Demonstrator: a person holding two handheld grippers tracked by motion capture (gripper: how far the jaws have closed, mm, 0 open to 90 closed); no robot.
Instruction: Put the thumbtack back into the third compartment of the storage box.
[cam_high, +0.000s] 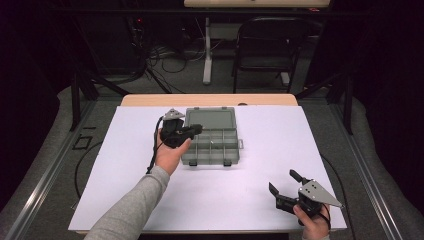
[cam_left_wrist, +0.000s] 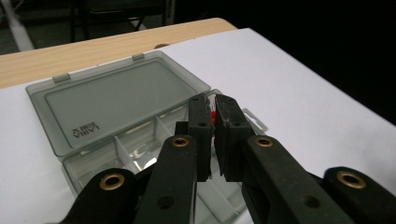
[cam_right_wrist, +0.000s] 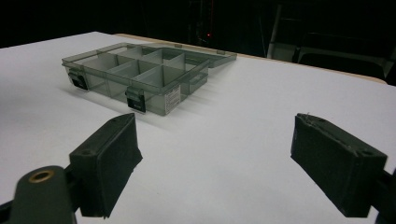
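A grey see-through compartment box (cam_high: 214, 148) lies open in the middle of the white sheet, its lid (cam_high: 210, 119) folded back flat behind it. My left gripper (cam_high: 198, 130) hovers over the box's left compartments. In the left gripper view its jaws (cam_left_wrist: 214, 135) are pressed together on a small red piece (cam_left_wrist: 213, 116), of which just a sliver shows. My right gripper (cam_high: 284, 182) rests near the table's front right corner, jaws wide apart and bare. The right gripper view has that gripper (cam_right_wrist: 215, 158) facing the box (cam_right_wrist: 140, 74) from a distance.
A white sheet (cam_high: 250, 190) covers most of the wooden table (cam_high: 150, 100). Beyond the far edge stand a black chair (cam_high: 267, 47) and a table leg (cam_high: 207, 50), with cables on the floor. Dark frame rails run along both sides.
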